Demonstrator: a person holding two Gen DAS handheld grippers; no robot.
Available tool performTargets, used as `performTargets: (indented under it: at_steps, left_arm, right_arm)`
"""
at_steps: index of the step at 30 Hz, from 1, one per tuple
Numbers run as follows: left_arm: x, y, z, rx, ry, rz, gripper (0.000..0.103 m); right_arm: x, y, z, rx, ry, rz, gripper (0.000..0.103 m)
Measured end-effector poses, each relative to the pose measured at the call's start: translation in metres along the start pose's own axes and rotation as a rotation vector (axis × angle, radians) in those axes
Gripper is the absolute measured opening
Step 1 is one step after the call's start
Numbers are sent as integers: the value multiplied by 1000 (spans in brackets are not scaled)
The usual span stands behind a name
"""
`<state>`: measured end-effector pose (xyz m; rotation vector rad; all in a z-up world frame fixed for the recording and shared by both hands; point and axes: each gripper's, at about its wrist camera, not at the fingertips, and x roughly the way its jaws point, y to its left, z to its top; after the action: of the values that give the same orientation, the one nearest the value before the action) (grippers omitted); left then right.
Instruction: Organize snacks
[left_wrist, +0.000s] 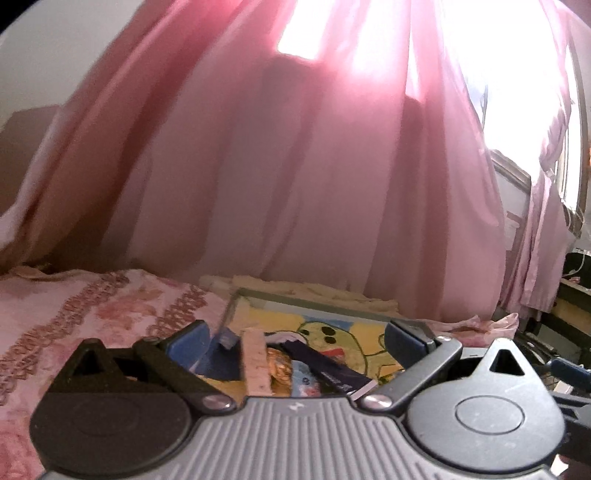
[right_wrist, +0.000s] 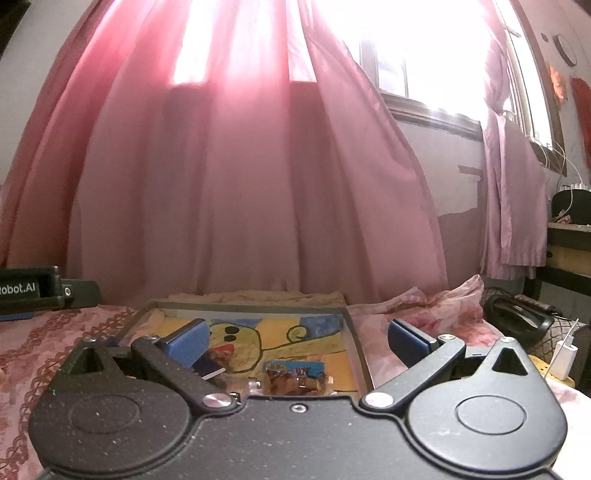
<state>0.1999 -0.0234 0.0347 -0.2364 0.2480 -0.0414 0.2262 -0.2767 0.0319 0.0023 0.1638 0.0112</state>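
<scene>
Both grippers are hanging over a bed (left_wrist: 74, 302) with a pink flowery cover. A pink curtain (right_wrist: 240, 184) is hanging behind it, and bright light is coming through.

A flat tray (right_wrist: 354, 332) with a thin grey rim is lying on the bed. Its bottom is showing a yellow cartoon picture. The snacks are lying in the near part of this tray. In the left wrist view a long pale bar (left_wrist: 256, 365), a shiny gold wrapper (left_wrist: 280, 365) and a dark blue packet (left_wrist: 328, 369) are sitting close together, some touching. In the right wrist view a blue packet with brown treats (right_wrist: 295, 376) is lying just in front of the camera, with the dark blue packet (right_wrist: 210, 365) to its left.

The left gripper (left_wrist: 295, 339) is showing wide jaws with nothing between them. The right gripper (right_wrist: 295, 341) is also showing wide jaws and is holding nothing. Both are pointing over the tray, above the snacks.

It looks like the snacks are all in the tray, but they are looking jumbled, not in neat rows. I think the tidying is barely under way or only partly done. Lining up the packets is probably what is left. The far part of the tray is showing bare picture.
</scene>
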Motion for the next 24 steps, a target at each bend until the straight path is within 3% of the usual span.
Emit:
performTargets:
  at_steps: [6,24]
  left_arm:
    - [-24,10,-9,11,4,28,103]
    - [-91,23,-48,50,115,105,103]
  right_arm:
    - [-21,2,-3,-2,-1,15,102]
    - [-79,4,-25,56,84,59,102]
